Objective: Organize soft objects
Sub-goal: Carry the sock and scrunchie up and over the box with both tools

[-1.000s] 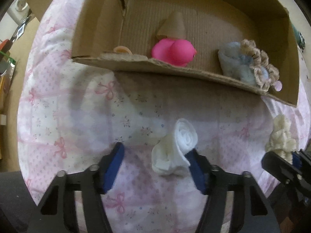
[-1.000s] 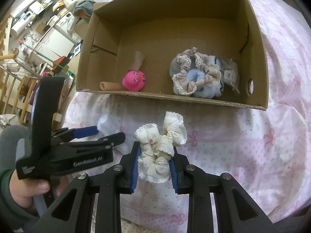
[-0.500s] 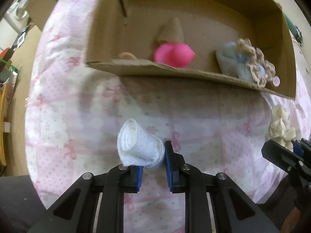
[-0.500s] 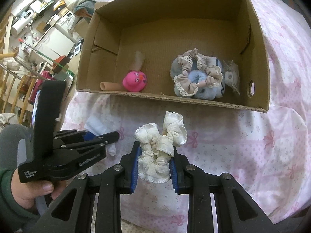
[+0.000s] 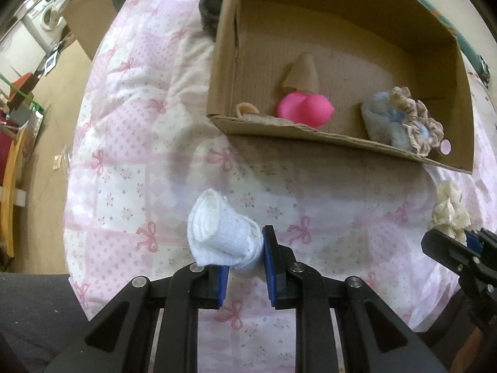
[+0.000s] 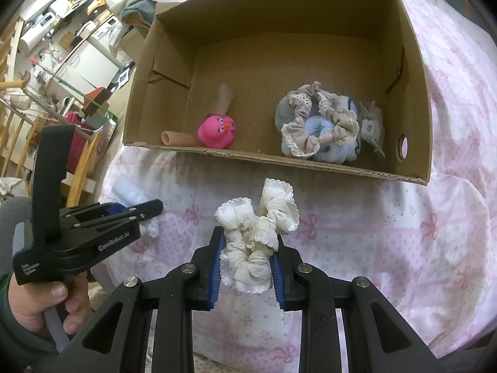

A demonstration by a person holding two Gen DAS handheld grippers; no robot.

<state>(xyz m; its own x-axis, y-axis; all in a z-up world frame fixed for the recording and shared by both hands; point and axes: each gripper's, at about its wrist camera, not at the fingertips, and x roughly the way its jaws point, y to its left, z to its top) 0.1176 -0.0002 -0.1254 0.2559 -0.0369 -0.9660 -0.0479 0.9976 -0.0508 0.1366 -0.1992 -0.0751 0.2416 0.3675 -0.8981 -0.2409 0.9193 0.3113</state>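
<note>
While a pink duck [image 6: 216, 131] and scrunchies [image 6: 320, 127] are already lodged in the cardboard box [image 6: 416, 99], two items remain outside. A rolled white cloth [image 5: 222, 233] is clamped by the left gripper [image 5: 245, 267], a cream scrunchie [image 6: 256, 233] by the right gripper [image 6: 247, 272].

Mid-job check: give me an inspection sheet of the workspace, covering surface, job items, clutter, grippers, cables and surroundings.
Surface: pink bow-print quilt, rumpled, carrying the open cardboard box.
Job's things: rolled white cloth and cream lace scrunchie are both held outside the box; inside it lie a pink rubber duck, a beige-and-blue scrunchie pile and a small clear packet.
Clutter: two tan tubes beside the duck in the box.
Grippers: left gripper is shut on the rolled white cloth; right gripper is shut on the cream lace scrunchie.
Cables: nothing seen.
Surroundings: wooden railing, white appliances and shelves beyond the bed; a hand grips the left tool.
</note>
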